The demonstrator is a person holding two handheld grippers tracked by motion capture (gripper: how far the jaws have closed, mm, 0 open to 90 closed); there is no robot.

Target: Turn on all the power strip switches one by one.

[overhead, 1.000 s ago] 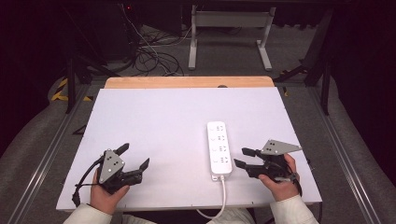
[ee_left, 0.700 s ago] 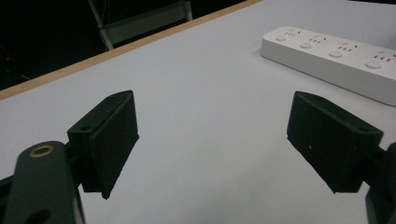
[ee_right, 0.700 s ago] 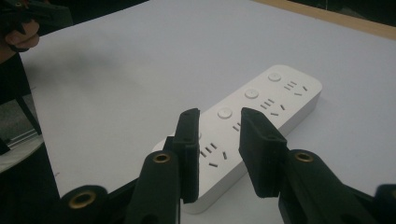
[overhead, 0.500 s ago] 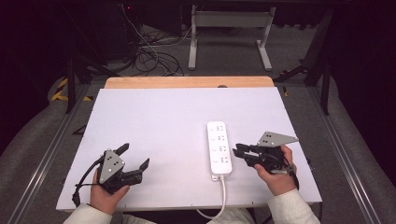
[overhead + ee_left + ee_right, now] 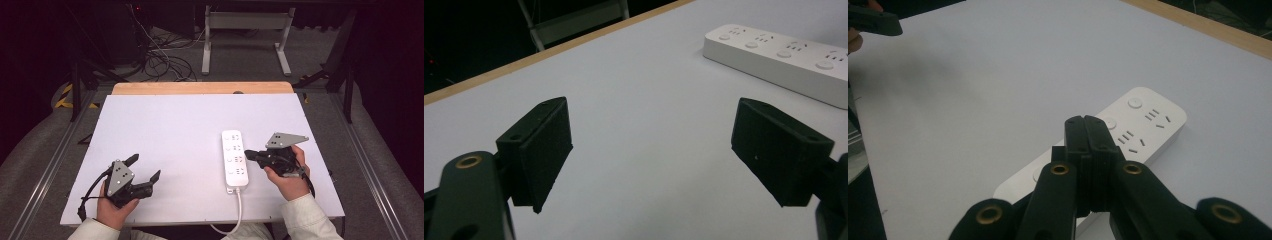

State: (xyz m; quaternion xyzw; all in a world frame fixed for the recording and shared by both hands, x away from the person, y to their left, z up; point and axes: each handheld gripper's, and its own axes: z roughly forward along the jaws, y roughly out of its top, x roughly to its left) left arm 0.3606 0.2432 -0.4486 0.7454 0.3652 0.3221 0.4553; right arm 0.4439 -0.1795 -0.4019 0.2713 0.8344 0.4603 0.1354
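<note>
While the power strip (image 5: 235,158) lies lengthwise on the right half of the white table (image 5: 175,130), its cord running off the near edge, the right gripper (image 5: 250,155), jaws pressed together and empty, points at the strip's right long edge, over its sockets in the right gripper view. The left gripper (image 5: 144,167), jaws spread wide, rests near the front-left corner, well apart. Bare tabletop lies between the two grippers and beyond to the wooden far edge (image 5: 200,88).

A dim room was seen around the white desk (image 5: 170,130) – a grey floor (image 5: 320,65), tangled cables (image 5: 165,62) and a pale metal frame (image 5: 245,35) were set behind its wooden edge (image 5: 200,88).
</note>
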